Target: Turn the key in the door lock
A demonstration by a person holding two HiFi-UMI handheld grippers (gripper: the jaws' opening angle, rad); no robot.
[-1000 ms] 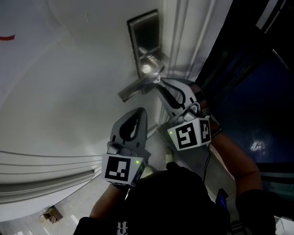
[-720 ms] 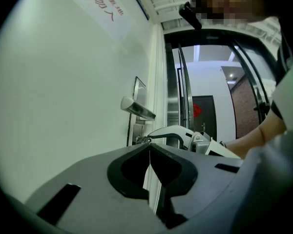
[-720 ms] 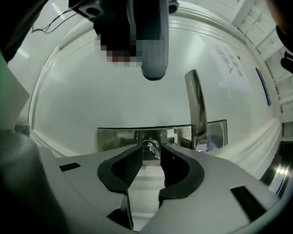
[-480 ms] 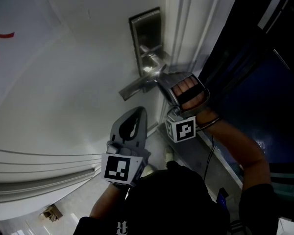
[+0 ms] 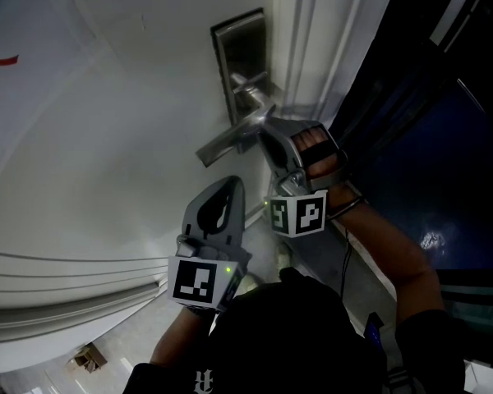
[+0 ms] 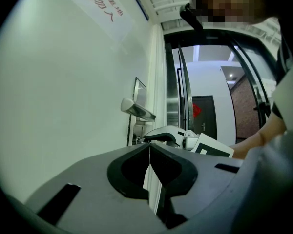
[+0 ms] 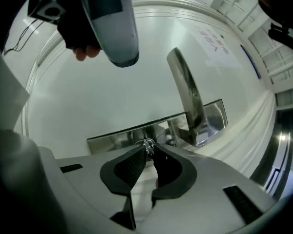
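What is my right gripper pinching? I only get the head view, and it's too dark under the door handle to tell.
Observer: In the right gripper view, the right gripper is shut on a small metal key, right at the shiny lock plate.
Operator: Is my other gripper holding something too?
Observer: No. In the left gripper view, the left gripper has its jaws pressed together with nothing between them.
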